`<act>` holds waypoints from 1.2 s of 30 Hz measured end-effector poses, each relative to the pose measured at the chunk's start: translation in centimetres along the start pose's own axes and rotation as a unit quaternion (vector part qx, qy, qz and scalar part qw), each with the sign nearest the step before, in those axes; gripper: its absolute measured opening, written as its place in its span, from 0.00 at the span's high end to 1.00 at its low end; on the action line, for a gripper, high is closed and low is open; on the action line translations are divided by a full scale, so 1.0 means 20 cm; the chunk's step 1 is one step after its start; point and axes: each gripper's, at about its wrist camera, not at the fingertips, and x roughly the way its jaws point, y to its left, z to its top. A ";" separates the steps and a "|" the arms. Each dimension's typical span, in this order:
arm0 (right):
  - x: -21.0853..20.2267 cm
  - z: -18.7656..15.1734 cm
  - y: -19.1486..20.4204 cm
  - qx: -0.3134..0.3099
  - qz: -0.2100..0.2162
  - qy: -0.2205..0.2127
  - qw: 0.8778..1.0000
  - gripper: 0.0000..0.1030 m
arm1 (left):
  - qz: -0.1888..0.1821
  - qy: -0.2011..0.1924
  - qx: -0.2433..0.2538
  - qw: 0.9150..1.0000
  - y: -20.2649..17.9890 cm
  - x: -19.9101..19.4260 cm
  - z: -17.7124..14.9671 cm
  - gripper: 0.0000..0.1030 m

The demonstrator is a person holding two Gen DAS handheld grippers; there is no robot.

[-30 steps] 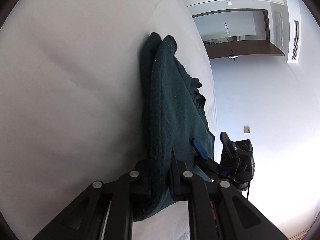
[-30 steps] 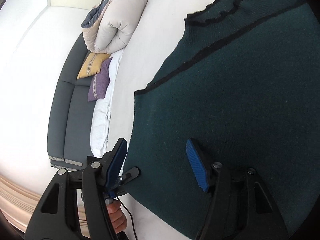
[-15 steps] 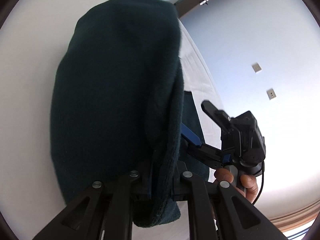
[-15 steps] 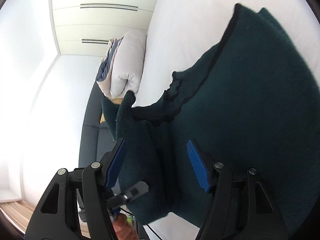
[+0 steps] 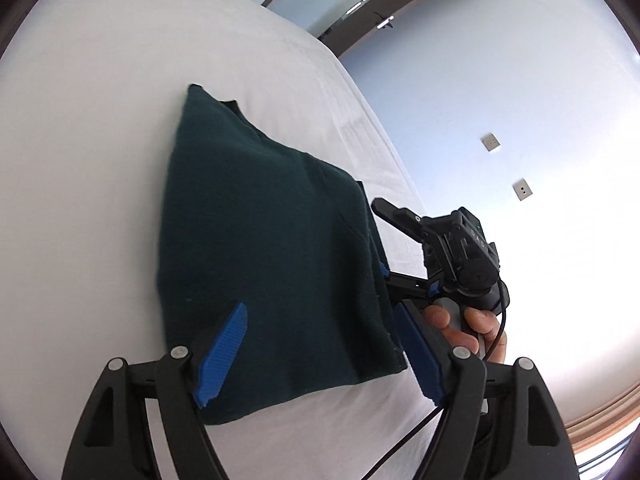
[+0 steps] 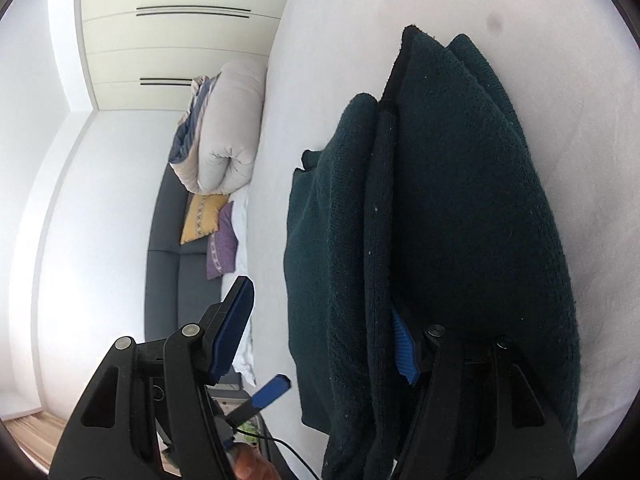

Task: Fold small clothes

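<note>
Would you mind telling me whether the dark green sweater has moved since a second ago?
Yes. The sweater was folded over toward the wall and now lies flat on the white bed; the left gripper has just been opening, off it.

Both wrist views: close, facing sweater [image 5: 272,264].

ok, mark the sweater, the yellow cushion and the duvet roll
sweater [image 5: 260,248]: left wrist view, middle of folded top panel
yellow cushion [image 6: 202,218]: right wrist view, centre of its face
duvet roll [image 6: 228,132]: right wrist view, pale outer side
</note>
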 end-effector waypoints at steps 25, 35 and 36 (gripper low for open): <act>-0.14 0.06 0.06 -0.104 -0.208 -0.020 0.972 0.89 | 0.004 0.025 -0.006 1.000 0.08 0.12 -0.01 0.25; -0.23 0.12 -0.05 -0.088 -0.195 -0.025 0.977 0.84 | 0.047 0.020 0.026 0.998 0.12 0.14 0.00 0.25; -0.25 0.09 -0.04 -0.083 -0.198 -0.027 0.976 0.82 | 0.050 0.018 0.029 0.998 0.11 0.14 0.00 0.25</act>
